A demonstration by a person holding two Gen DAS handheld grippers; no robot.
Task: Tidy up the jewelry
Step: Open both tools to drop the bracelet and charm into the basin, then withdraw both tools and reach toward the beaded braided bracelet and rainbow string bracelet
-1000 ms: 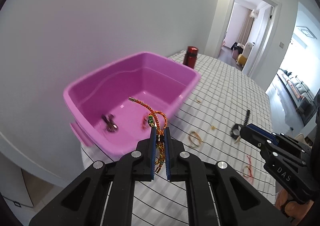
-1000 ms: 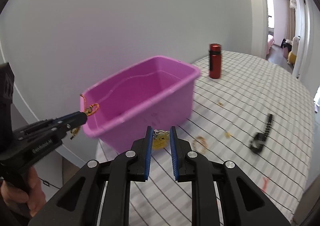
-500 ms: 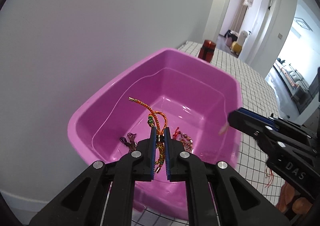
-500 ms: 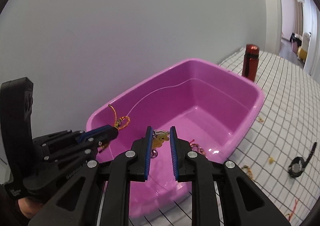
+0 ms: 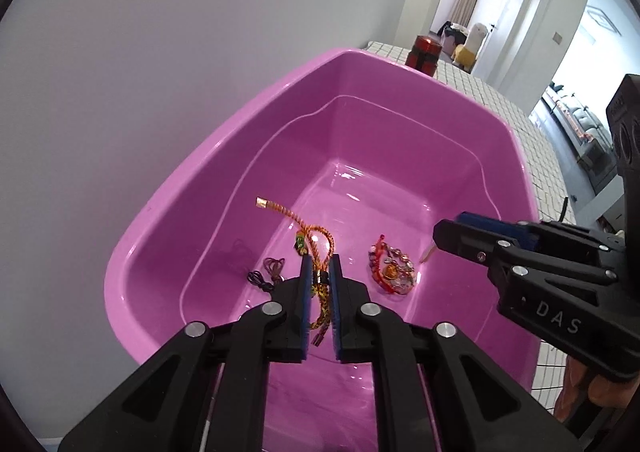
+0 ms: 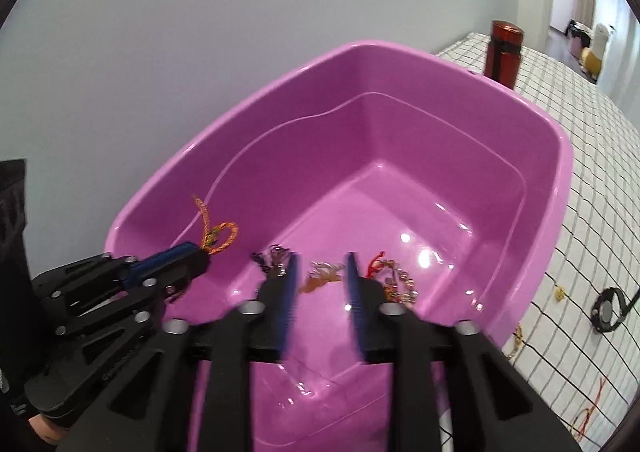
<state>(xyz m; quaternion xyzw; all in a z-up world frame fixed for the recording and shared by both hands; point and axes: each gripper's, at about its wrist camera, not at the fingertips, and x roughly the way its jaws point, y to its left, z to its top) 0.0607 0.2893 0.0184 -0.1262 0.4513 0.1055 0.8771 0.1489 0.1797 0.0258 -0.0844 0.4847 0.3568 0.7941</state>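
Pink plastic fills both views: a tub (image 5: 168, 236) stands on a checked surface (image 6: 600, 140) against a white wall. In the left wrist view the left tongs (image 5: 320, 268) sit low at centre, their blue pads having just been parting, with a braided orange cord bracelet (image 5: 316, 236) between them; whether the pads still press it is hard to tell. Its long axis runs from the lower centre up toward the upper left, the gold-capped end pointing into the tub, and its loop stands above the pad tips. Only this view shows clearly the red-and-gold pile (image 5: 392, 272) on the tub floor and the dark thin cord (image 5: 268, 272) left of the tongs. The right wrist view alone shows the right tongs (image 6: 322, 276) spread, having just been opening, with a blurred gold piece (image 6: 324, 276) loose between the tips over the tub floor. It also shows a black watch (image 6: 606, 310) at the right edge and a dark red bottle (image 6: 502, 48) behind the tub.
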